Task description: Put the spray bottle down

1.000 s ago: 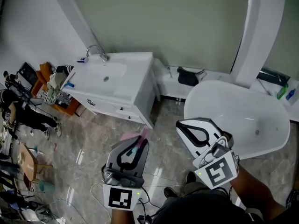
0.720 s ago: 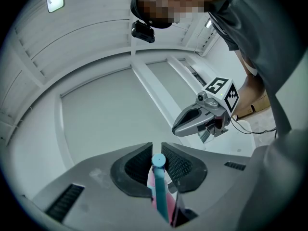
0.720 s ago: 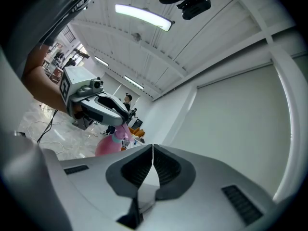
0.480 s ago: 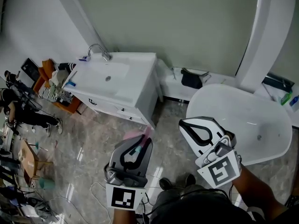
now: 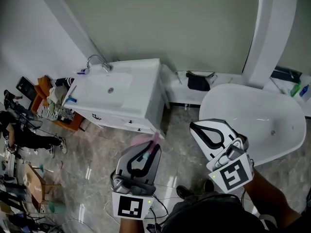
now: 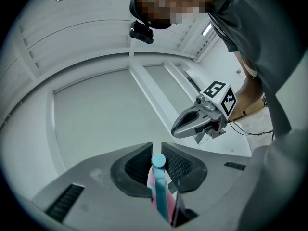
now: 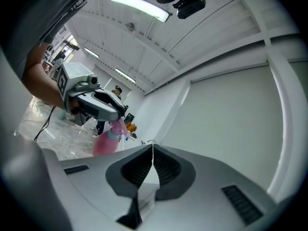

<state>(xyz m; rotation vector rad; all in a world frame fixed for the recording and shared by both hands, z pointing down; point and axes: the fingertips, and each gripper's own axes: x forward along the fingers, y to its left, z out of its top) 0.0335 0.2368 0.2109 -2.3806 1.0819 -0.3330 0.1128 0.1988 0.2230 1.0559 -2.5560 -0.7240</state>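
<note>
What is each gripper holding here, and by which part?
The left gripper holds the pink spray bottle by its spray head, fingers closed on the blue part. The right gripper is shut on nothing.

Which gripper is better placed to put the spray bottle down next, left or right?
Left. The left gripper is shut on the pink spray bottle, with the bottle's teal part clamped between its jaws. The right gripper is shut on nothing and sits apart from the bottle.
</note>
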